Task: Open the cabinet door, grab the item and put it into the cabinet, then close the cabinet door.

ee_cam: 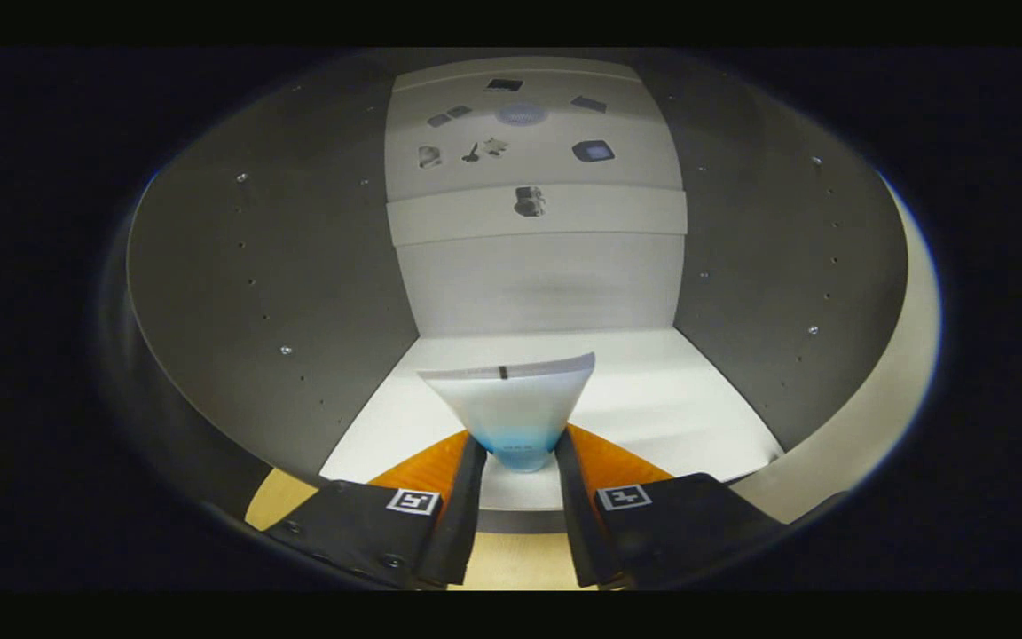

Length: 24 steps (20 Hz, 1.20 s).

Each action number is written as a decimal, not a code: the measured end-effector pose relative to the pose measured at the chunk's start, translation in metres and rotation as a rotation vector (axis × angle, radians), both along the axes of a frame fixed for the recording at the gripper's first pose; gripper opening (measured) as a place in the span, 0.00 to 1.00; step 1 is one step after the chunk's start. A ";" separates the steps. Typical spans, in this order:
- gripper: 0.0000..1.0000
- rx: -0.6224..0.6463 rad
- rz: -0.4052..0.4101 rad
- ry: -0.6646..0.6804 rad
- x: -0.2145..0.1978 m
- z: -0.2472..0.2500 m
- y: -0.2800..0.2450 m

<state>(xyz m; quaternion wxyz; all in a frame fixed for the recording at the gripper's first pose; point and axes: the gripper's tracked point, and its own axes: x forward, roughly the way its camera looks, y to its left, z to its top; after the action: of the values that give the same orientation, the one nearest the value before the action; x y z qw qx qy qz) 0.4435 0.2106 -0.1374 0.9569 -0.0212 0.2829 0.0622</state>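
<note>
In the gripper view, the gripper [520, 457] has both fingers pressed on the blue end of a tube [511, 408], whose flat crimped end points ahead (over the pale shelf floor). Beyond the fingers the open cabinet [546, 284] shows grey side walls.

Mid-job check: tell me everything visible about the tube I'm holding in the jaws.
The tube is a soft-looking squeeze tube, pale white along most of its body and shading to blue at the narrow end. That narrow end sits between the jaws of the gripper, which press on it from both sides. Its flat crimped end, with a small dark mark, flares wide and points ahead into the open cabinet, above the white shelf floor.
</note>
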 end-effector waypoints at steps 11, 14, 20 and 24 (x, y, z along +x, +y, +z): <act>0.67 -0.006 0.034 -0.081 0.003 0.016 0.008; 0.78 -0.012 0.029 -0.136 -0.005 0.031 0.006; 0.92 0.044 0.059 -0.265 -0.072 0.087 0.007; 0.92 0.029 0.091 -0.366 -0.144 0.133 -0.001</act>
<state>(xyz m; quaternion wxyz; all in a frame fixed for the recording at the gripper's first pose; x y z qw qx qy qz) 0.2992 0.2096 -0.0039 0.9888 -0.0310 0.1017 0.1044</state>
